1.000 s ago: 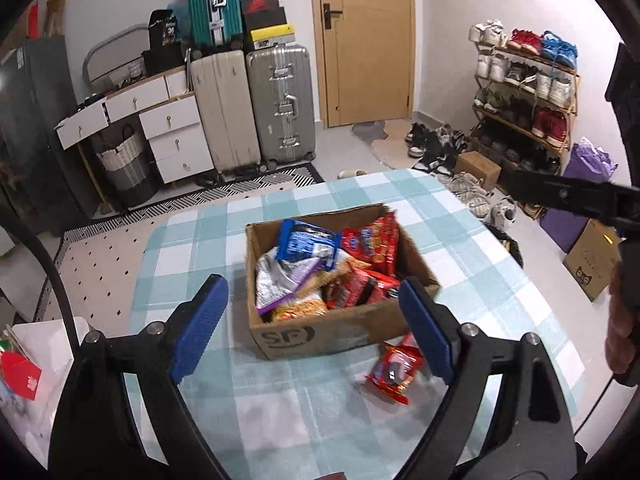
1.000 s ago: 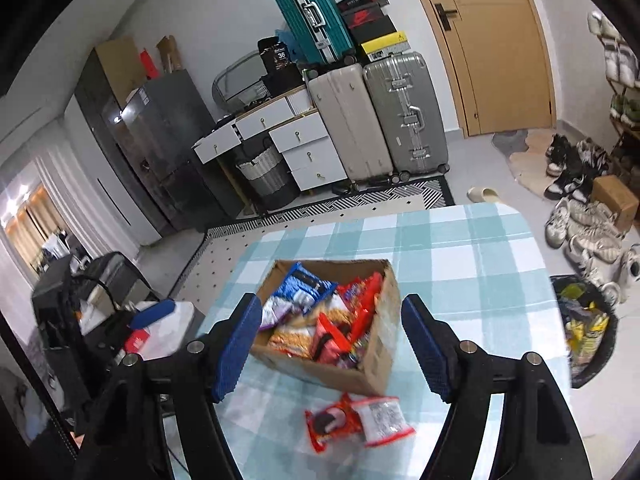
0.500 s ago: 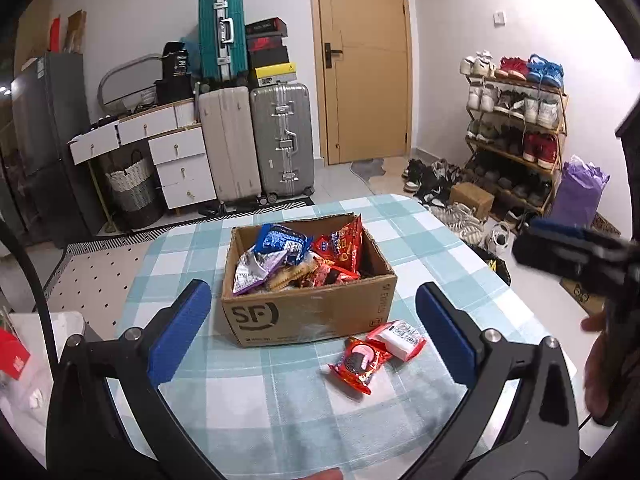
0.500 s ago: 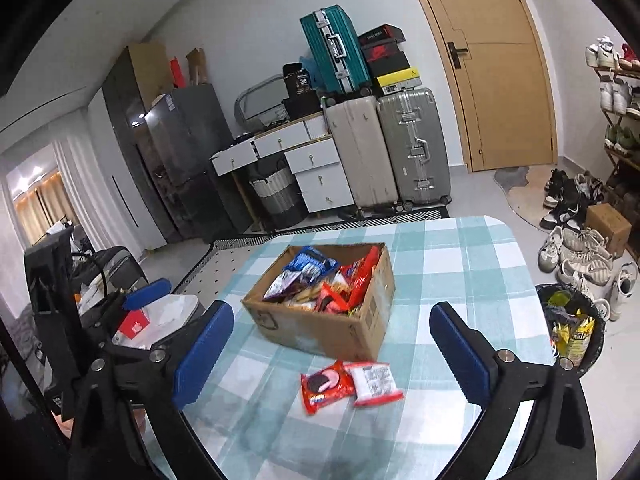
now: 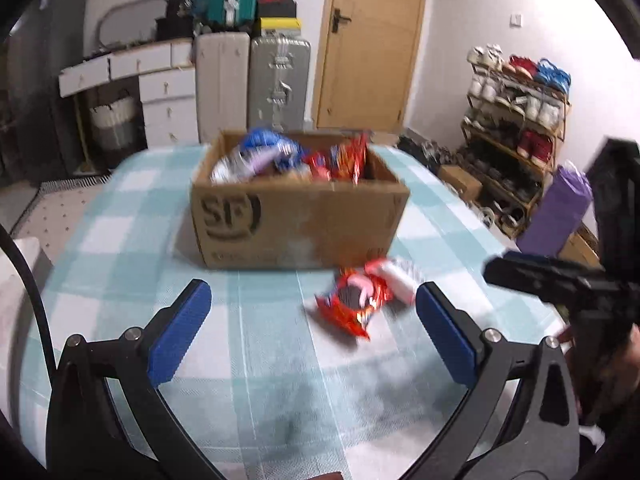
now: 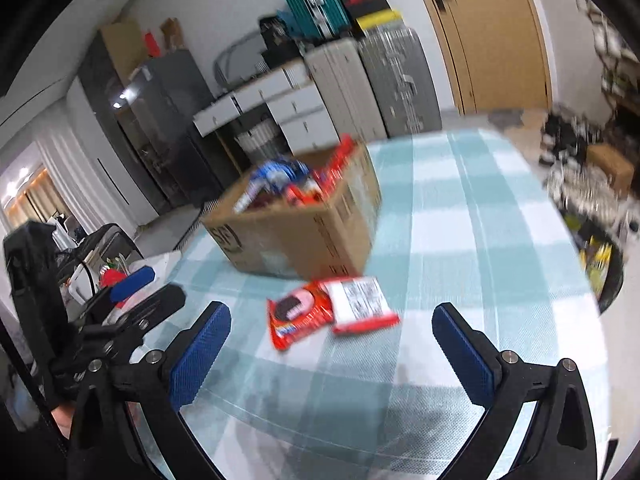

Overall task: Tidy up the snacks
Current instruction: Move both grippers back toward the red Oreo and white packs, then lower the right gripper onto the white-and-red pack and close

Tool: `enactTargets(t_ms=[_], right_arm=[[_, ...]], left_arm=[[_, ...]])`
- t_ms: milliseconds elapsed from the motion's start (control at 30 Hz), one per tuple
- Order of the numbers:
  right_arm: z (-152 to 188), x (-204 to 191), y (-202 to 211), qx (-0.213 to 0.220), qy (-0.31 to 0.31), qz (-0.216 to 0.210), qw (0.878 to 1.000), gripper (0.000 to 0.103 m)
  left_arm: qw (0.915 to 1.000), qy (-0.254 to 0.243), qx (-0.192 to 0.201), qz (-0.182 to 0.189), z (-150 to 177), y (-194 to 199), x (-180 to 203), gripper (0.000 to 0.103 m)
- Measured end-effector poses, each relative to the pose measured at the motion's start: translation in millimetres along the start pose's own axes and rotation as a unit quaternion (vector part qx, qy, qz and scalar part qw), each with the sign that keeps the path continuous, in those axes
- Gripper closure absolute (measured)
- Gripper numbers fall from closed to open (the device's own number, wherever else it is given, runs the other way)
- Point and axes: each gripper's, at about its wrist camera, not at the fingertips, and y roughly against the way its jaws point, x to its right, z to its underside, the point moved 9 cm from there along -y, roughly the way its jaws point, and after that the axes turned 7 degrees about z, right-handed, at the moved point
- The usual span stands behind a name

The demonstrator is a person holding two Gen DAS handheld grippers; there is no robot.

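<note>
Dropping lower toward the counter than a second ago, both grippers, left gripper and right gripper, hold jaws apart and empty, closing on two snack packets lying just near the snack-filled cardboard box

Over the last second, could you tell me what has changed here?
Both grippers, left and right, drew back and dropped lower toward the table, open and empty throughout. The cardboard box and the two red snack packets in front of it stayed put.
</note>
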Motion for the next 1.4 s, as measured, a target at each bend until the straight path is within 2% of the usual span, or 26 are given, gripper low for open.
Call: enactTargets(t_ms=[133, 267, 367, 533, 700, 767, 833, 933, 1000, 1233, 1400], right_arm=[[4, 15, -34, -0.036, 0.004, 0.018, 0.999, 0.001], [7, 28, -67, -0.072, 0.014, 0.044, 0.996, 0.001], [10, 31, -87, -0.103, 0.008, 0.036, 0.994, 0.001], [9, 24, -105, -0.106, 0.033, 0.031, 0.993, 0.001], [5, 18, -120, -0.103, 0.057, 0.047, 0.992, 0.001], [3, 15, -124, -0.102, 0.062, 0.05, 0.992, 0.002], [2, 12, -124, -0.096, 0.07, 0.058, 0.991, 0.011], [2, 8, -124, -0.093, 0.08, 0.062, 0.99, 0.033], [3, 5, -123, -0.093, 0.085, 0.072, 0.989, 0.054], [10, -1, -113, -0.079, 0.085, 0.075, 0.99, 0.059], [7, -3, -84, -0.056, 0.028, 0.047, 0.997, 0.059]], left_arm=[[0.9999, -0.01, -0.003, 0.004, 15, -19, -3, 0.001], [0.9999, 0.006, -0.004, 0.011, 23, -29, -9, 0.001], [0.9997, 0.011, -0.014, 0.014, 27, -38, -13, 0.001], [0.9997, -0.014, -0.02, 0.01, 29, -49, -13, 0.001], [0.9995, -0.004, -0.022, 0.02, 29, -47, -12, 0.001], [0.9997, 0.002, -0.021, 0.012, 28, -46, -17, 0.001], [0.9995, 0.014, -0.026, 0.009, 29, -49, -23, 0.001], [0.9989, 0.035, -0.032, 0.004, 30, -51, -33, 0.001], [0.9979, 0.052, -0.038, 0.003, 32, -54, -39, 0.001], [0.9926, 0.109, -0.053, 0.008, 37, -64, -61, 0.001], [0.9936, 0.101, -0.052, -0.002, 38, -66, -62, 0.001]])
